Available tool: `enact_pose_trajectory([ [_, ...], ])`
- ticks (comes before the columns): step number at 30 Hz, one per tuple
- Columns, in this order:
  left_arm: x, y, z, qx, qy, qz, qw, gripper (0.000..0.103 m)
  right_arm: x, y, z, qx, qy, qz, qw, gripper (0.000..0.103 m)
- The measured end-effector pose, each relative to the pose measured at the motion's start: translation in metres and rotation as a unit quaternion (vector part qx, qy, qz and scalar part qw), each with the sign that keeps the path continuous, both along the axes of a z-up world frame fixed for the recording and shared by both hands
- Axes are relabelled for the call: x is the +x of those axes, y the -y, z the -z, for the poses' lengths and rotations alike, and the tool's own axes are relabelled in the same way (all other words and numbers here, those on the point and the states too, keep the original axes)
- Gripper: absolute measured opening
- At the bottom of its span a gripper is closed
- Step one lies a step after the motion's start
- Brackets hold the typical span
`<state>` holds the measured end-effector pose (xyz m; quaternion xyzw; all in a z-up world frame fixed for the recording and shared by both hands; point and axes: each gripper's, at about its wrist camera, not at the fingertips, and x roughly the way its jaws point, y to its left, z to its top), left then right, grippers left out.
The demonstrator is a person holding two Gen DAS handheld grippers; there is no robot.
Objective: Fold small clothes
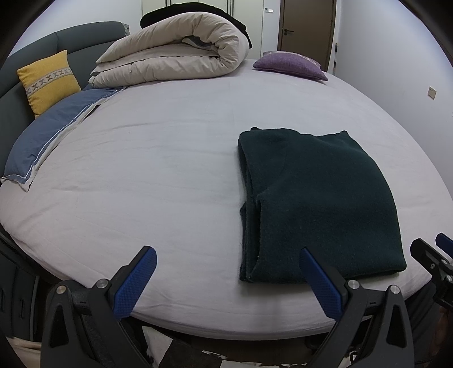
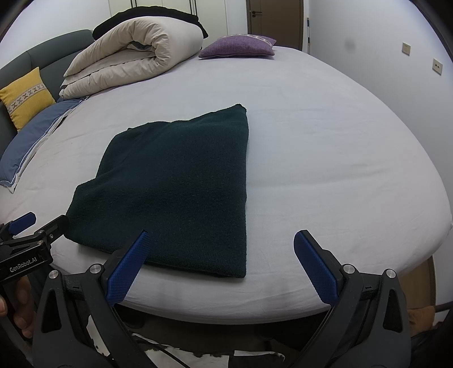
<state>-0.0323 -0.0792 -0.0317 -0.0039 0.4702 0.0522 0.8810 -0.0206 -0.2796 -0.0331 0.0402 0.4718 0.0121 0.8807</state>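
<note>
Lying flat on the bed [image 1: 170, 158] near its front edge is a dark green garment [image 1: 317, 203], folded into a neat, roughly rectangular stack; from the right wrist view the same piece [image 2: 175, 181] is showing a fuzzy, knitted surface, and the left wrist view is showing layered fold edges running along its left side. The bed is wearing a smooth, pale fitted sheet with faint creases.

The left claw [image 1: 228, 278] is hanging just off the front edge of the bed with its jaws spread wide, holding nothing; its right blue ribbed pad is overlapping the garment's near edge in the view, though contact cannot be confirmed. The right claw [image 2: 220, 264] is likewise standing wide apart and empty, its left pad sitting over the garment's near edge.

Further out, a cream duvet [image 1: 175, 53], rolled and bulky, is occupying the far side of the bed with a black fabric item [image 1: 181, 8] resting behind it. A purple cushion [image 1: 291, 66] is lying to its right. A blue pillow [image 1: 53, 133] is lying at the left side, and a yellow cushion [image 1: 46, 80] with a patterned band is leaning against the grey padded headboard [image 1: 85, 36]. A brown door [image 1: 307, 28] is standing beyond.
</note>
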Motion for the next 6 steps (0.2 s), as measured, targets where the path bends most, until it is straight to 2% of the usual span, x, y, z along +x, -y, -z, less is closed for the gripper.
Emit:
enact_pose_trajectory([
  [6,-0.0035,0.0010,-0.0015,0.002,0.007,0.003,1.0000,0.103,0.0011,0.0004,-0.0001,0.001,-0.001,0.001,1.000,0.103],
])
